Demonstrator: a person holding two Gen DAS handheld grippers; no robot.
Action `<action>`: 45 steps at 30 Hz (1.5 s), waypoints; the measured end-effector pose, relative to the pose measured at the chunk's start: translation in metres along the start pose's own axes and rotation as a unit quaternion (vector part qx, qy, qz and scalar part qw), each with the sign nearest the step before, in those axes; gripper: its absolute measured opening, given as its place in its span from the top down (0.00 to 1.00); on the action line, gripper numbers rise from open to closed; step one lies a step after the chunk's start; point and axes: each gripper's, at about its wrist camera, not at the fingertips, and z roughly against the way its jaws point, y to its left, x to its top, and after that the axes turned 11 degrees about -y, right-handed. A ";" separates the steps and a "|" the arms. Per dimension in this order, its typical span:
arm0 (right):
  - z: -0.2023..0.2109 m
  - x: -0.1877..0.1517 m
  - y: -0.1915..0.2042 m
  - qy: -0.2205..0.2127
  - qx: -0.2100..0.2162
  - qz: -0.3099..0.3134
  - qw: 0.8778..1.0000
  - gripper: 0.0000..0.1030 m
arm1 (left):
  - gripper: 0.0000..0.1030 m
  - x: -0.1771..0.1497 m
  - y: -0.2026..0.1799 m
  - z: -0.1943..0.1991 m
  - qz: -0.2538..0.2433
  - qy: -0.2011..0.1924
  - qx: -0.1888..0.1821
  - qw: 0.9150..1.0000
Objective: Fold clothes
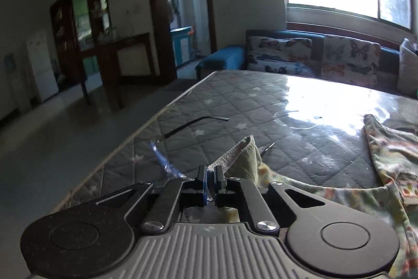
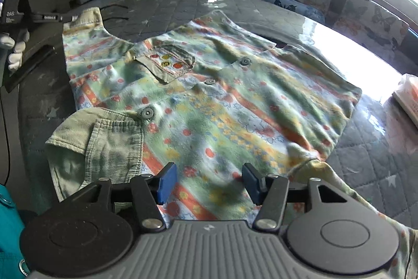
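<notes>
A child's shirt (image 2: 209,106) with a flower and stripe print, grey buttons and a chest pocket (image 2: 169,62) lies spread front up on a grey quilted mattress (image 2: 162,4). The shirt's green ribbed collar (image 2: 104,137) lies toward the near left. My right gripper (image 2: 209,183) hangs open just above the near part of the shirt, its blue pads apart with nothing pinched. My left gripper (image 1: 210,174) is shut on the green ribbed sleeve cuff (image 1: 243,156) near the mattress's left edge. In the right wrist view the left gripper (image 2: 61,17) shows at the far left, on that cuff (image 2: 83,16), held by a white-gloved hand (image 2: 15,49).
The mattress has a glossy plastic cover and drops to the floor (image 1: 65,127) on the left. A black cable (image 1: 196,122) lies on it. A butterfly-print sofa (image 1: 326,56) and a blue stool (image 1: 222,59) stand behind, and a white packet (image 2: 407,98) sits at the right edge.
</notes>
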 end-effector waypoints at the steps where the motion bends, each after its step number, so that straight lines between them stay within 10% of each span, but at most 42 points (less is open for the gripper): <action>1: 0.002 -0.001 -0.001 -0.002 -0.002 -0.003 1.000 0.45 | 0.95 -0.001 0.000 -0.002 -0.005 0.005 0.005 1.000; 11: 0.055 -0.022 -0.036 -0.034 -0.081 -0.070 0.994 0.45 | 0.84 0.003 0.001 0.002 0.001 0.019 0.002 1.000; 17: 0.091 -0.062 -0.097 -0.043 -0.228 -0.153 0.961 0.46 | 0.74 0.007 -0.030 0.032 0.001 0.009 -0.104 0.995; 26: 0.126 -0.127 -0.167 -0.057 -0.336 -0.278 0.898 0.46 | 0.64 -0.001 -0.134 0.079 -0.069 0.010 -0.307 0.949; 30: 0.127 -0.134 -0.169 -0.068 -0.327 -0.287 0.898 0.50 | 0.64 -0.012 -0.177 0.096 -0.097 0.020 -0.369 0.924; 35: 0.126 -0.130 -0.163 -0.072 -0.319 -0.285 0.901 0.78 | 0.64 -0.028 -0.213 0.111 -0.134 0.030 -0.418 0.898; 45: 0.124 -0.126 -0.155 -0.062 -0.350 -0.233 0.905 0.92 | 0.64 -0.048 -0.236 0.123 -0.162 0.051 -0.455 0.874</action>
